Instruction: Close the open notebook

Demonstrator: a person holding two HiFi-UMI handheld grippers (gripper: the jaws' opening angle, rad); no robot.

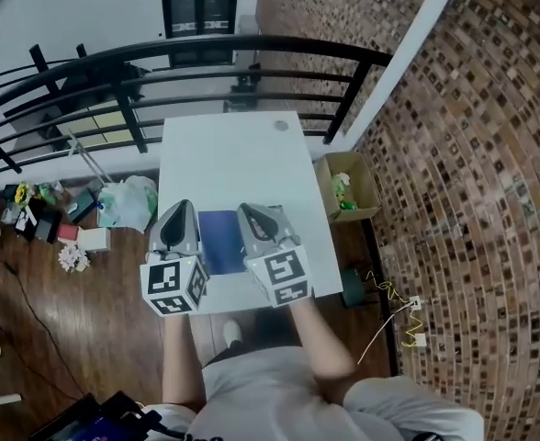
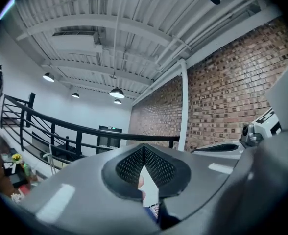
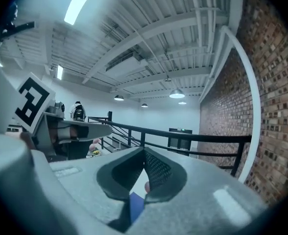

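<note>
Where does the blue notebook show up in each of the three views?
Head view: blue notebook at centre, on the near half of the white table.
Left gripper view: a sliver at bottom centre.
Right gripper view: a blue corner at bottom centre.
Shared landmark: the black railing beyond the table.

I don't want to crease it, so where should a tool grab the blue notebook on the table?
Probably its right side edge, coming in low from the right: the notebook lies flat on the white table, so only thin edges offer grip, and the shut right tool is at that side.
</note>
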